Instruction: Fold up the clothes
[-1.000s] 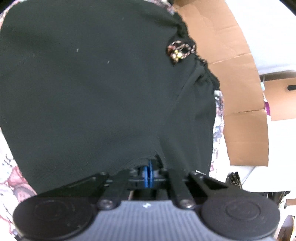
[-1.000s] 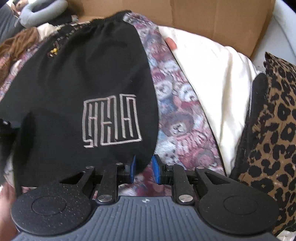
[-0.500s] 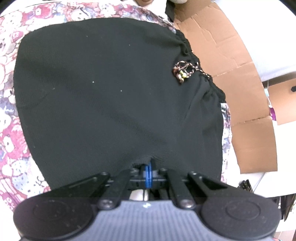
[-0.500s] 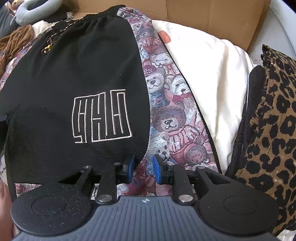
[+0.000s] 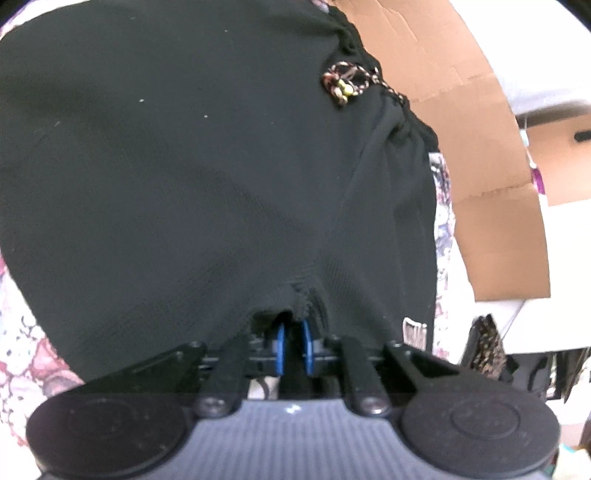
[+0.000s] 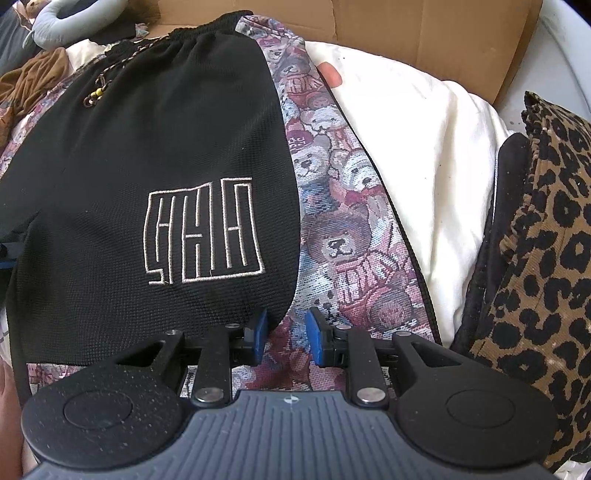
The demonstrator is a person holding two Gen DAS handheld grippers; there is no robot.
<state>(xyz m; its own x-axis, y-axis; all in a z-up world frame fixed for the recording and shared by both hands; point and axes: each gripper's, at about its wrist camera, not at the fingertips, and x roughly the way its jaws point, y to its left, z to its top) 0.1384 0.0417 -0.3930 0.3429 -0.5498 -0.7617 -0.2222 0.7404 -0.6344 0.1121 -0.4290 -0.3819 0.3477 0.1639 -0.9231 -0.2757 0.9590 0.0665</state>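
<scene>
Since the earlier frame the left claw (image 5: 293,345) has just been opening: its blue pads, then pressed together on the hem, now stand slightly apart, with a puckered bit of the black shorts (image 5: 207,177) at their tips, though I cannot tell if they press it. The right claw (image 6: 284,339) has hardly changed; its jaws stand apart with nothing between them, its left pad just at the rounded leg hem of the shorts and its right pad over the teddy-bear blanket (image 6: 343,229). I judge that the garment is being laid flat before the first fold, so the left claw should let the hem drop fully and lift away without dragging it, and the right claw should bite the hem edge itself, not the blanket under it. The shorts lie spread on the blanket, waistband at the far end. Their cloth is a fine waffle knit, matte and limp, and it will likely slide and wrinkle easily. Near the right claw sits an outlined embroidered logo (image 6: 203,232), stiffer than the knit. At the far gathered waistband lies a braided drawstring with small beads (image 5: 345,86). Right of the shorts come the woven blanket, then a smooth white pillow (image 6: 424,129), then a leopard-print cushion (image 6: 546,229); beyond the waistband stands brown cardboard (image 6: 424,26).
</scene>
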